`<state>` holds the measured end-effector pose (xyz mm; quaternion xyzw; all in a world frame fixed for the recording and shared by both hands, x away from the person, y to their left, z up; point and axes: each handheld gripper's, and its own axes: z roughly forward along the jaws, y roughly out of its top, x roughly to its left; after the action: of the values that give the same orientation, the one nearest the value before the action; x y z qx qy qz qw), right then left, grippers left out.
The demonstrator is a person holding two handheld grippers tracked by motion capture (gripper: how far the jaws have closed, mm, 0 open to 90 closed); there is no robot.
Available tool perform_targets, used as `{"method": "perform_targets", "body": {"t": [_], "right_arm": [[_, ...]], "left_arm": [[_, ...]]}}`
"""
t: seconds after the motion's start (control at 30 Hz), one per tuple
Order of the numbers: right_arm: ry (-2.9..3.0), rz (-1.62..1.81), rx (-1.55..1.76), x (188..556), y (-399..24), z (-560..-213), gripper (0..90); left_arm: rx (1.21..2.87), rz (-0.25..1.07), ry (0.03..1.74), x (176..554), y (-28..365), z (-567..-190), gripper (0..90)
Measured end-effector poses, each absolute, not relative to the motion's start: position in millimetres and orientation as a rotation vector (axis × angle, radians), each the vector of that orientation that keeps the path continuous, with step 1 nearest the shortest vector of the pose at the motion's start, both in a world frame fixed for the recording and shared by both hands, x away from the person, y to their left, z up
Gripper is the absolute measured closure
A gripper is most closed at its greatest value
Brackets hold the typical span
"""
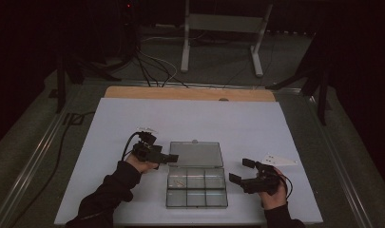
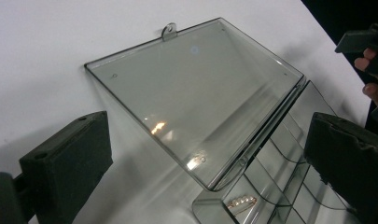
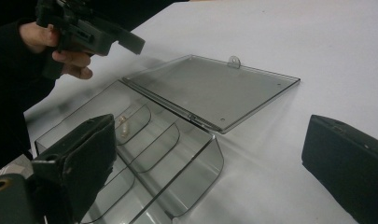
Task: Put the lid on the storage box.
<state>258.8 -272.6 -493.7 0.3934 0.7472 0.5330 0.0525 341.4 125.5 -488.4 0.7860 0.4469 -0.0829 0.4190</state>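
Clear plastic box (image 1: 197, 186), lid (image 1: 196, 154) open flat | light, stiff, slippery, brittle | grip lid's thin edge ahead of left gripper (image 1: 170, 158) fingers | both grippers' (image 1: 241, 171) fingers released, empty

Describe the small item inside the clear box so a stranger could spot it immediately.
On the white table, between the two grippers, a clear compartment box lies with its lid open flat. Its far-left compartment holds a short pearly strand, the box's one visible item.

White table (image 1: 133, 118) bears clear box (image 1: 197, 187) (lid open).
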Motion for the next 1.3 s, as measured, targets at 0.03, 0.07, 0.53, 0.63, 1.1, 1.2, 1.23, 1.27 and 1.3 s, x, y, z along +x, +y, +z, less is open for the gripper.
{"method": "perform_targets", "body": {"t": [0.03, 0.07, 0.53, 0.63, 1.1, 1.2, 1.23, 1.27, 1.3], "right_arm": [[2.273, 1.620, 1.194, 258.9, -272.5, -493.8, 3.1], [2.274, 1.620, 1.194, 258.7, -272.4, -493.7, 3.1], [2.274, 1.616, 1.193, 258.7, -272.5, -493.4, 3.1], [2.273, 1.619, 1.190, 258.4, -272.5, -493.1, 3.1], [2.278, 1.617, 1.190, 258.5, -271.4, -493.7, 3.1], [2.281, 1.614, 1.190, 258.3, -270.8, -493.6, 3.1], [2.280, 1.614, 1.190, 258.3, -270.9, -493.5, 3.1], [2.279, 1.615, 1.190, 258.3, -271.2, -493.4, 3.1], [2.277, 1.617, 1.189, 258.4, -271.5, -493.5, 3.1]], "left_arm": [[1.966, -0.212, 1.126, 341.6, 126.1, -489.3, 4.1], [1.969, -0.212, 1.132, 341.8, 126.5, -490.3, 5.5], [1.968, -0.270, 1.170, 342.0, 127.3, -501.4, 8.7], [1.956, -0.309, 1.150, 341.2, 127.9, -503.5, 8.7], [1.971, -0.296, 1.192, 345.6, 125.7, -512.9, 25.5], [1.961, -0.309, 1.198, 346.5, 125.2, -515.4, 26.6], [1.957, -0.307, 1.195, 346.4, 125.3, -515.9, 27.4], [1.952, -0.312, 1.193, 346.5, 125.6, -516.1, 29.9], [1.942, -0.320, 1.189, 346.6, 125.9, -516.3, 31.8]]}}
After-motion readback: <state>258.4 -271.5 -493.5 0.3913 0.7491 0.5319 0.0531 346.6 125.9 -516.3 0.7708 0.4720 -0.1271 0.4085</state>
